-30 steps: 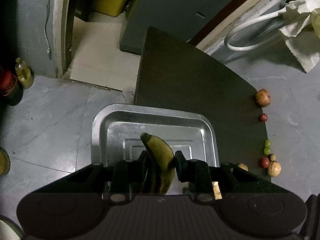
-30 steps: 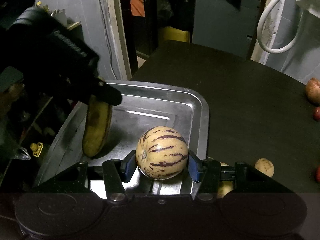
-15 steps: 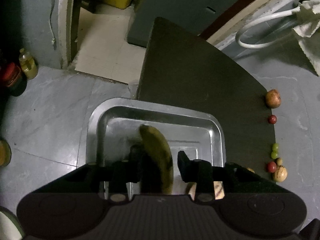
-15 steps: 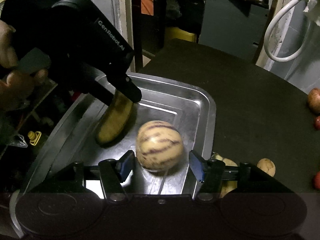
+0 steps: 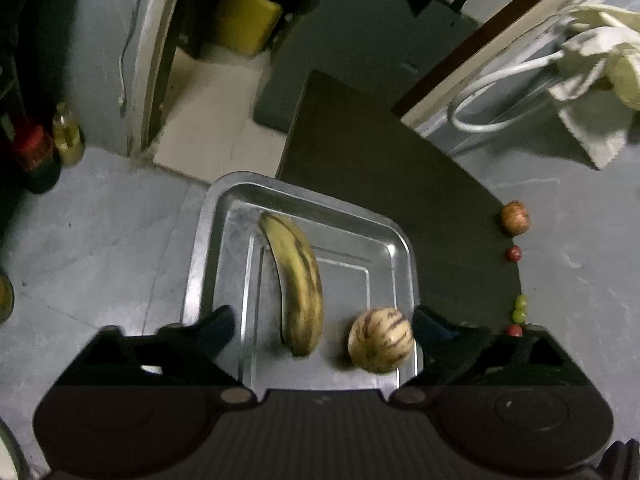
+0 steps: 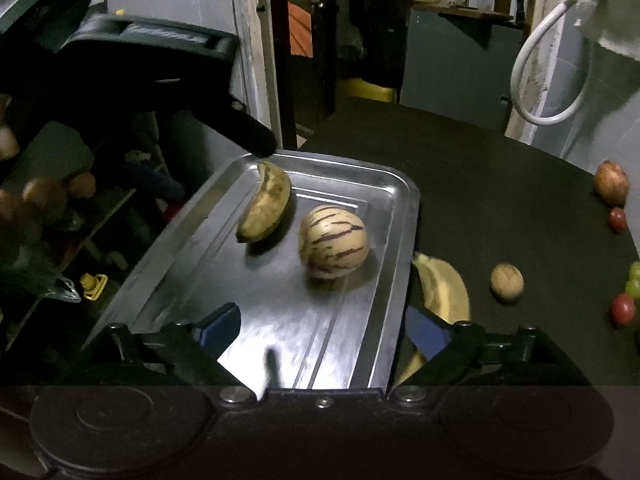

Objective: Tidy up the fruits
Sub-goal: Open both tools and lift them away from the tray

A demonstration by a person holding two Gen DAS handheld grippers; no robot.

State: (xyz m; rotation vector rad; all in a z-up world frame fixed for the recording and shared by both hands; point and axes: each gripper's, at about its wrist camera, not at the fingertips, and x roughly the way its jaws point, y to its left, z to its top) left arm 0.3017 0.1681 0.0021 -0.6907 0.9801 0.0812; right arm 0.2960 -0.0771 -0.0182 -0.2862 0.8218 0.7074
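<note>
1. Fruits: a banana [image 5: 298,284] and a striped melon [image 5: 380,339] lie apart from each other in the metal tray [image 5: 404,256], the banana along the middle, the melon near the tray's right wall. More wait on the dark table [image 6: 500,184]: a second banana [image 6: 442,288] just outside the tray's rim, a walnut [image 6: 507,282], red berries [image 6: 622,309], green grapes [image 5: 520,308] and an apple [image 6: 611,182].
2. The left gripper [image 5: 324,324] has its jaws spread wide and holds nothing; the right gripper [image 6: 324,330] is likewise spread and empty, hovering over the tray's near end.
3. The melon looks the likeliest to cause trouble: it is round and rests on smooth metal, so a nudge to the tray could send it rolling into the banana or the wall.
4. The tray seems to overhang the table's left edge, so a downward push there could tip it.
5. The small fruits sit near the table's far edge; a clumsy approach could roll them off.
6. The second banana touches or nearly touches the rim, so a finger could catch the rim and shift the tray.
</note>
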